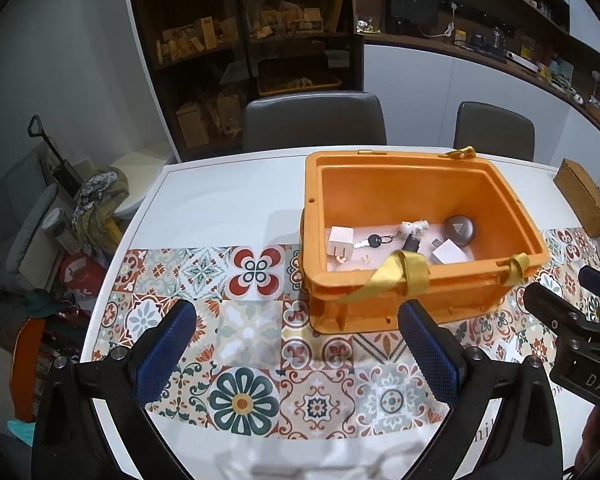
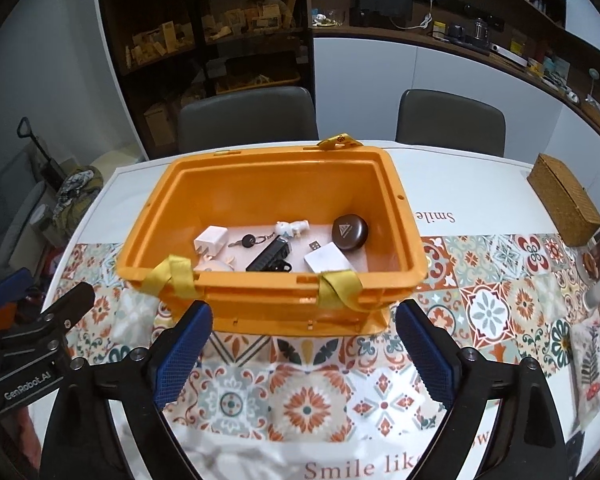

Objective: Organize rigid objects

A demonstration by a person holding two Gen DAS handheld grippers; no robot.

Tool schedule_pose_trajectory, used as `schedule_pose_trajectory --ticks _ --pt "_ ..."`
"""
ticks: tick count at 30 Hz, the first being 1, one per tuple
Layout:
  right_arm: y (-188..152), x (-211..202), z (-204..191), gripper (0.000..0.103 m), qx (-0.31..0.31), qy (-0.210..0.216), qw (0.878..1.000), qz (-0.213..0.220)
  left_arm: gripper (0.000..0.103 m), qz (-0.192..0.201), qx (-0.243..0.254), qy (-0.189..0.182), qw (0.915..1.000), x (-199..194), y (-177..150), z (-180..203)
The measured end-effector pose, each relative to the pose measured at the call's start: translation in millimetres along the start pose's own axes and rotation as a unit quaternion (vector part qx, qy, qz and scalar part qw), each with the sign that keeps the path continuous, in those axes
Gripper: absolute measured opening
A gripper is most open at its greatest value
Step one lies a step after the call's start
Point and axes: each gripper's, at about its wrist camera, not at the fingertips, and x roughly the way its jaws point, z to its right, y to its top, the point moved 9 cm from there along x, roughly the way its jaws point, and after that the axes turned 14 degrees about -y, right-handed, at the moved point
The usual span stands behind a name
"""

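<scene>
An orange plastic bin (image 1: 420,292) (image 2: 260,300) with yellow straps stands on the tiled tablecloth. Inside lie a white charger (image 2: 211,240), a key with a white figure (image 2: 249,241), a black clip-like piece (image 2: 270,258), a white adapter (image 2: 327,258) and a dark round case (image 2: 349,231); the case also shows in the left wrist view (image 1: 459,230). My left gripper (image 1: 296,344) is open and empty, in front of the bin's left corner. My right gripper (image 2: 302,344) is open and empty, just before the bin's front wall.
A woven box (image 2: 564,200) sits at the table's right side. Two grey chairs (image 1: 314,122) stand behind the table. Small items lie at the right edge (image 2: 596,292). Clutter is on the floor at left (image 1: 80,216).
</scene>
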Motion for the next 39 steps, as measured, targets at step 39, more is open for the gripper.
schedule_pose_trajectory --ticks 39 --pt "-63.7 -52.4 21.9 0.093 -0.010 0.004 1.000 -0.003 0.103 0.006 0.017 -0.008 0.9998 -51.6 -51.0 26.9"
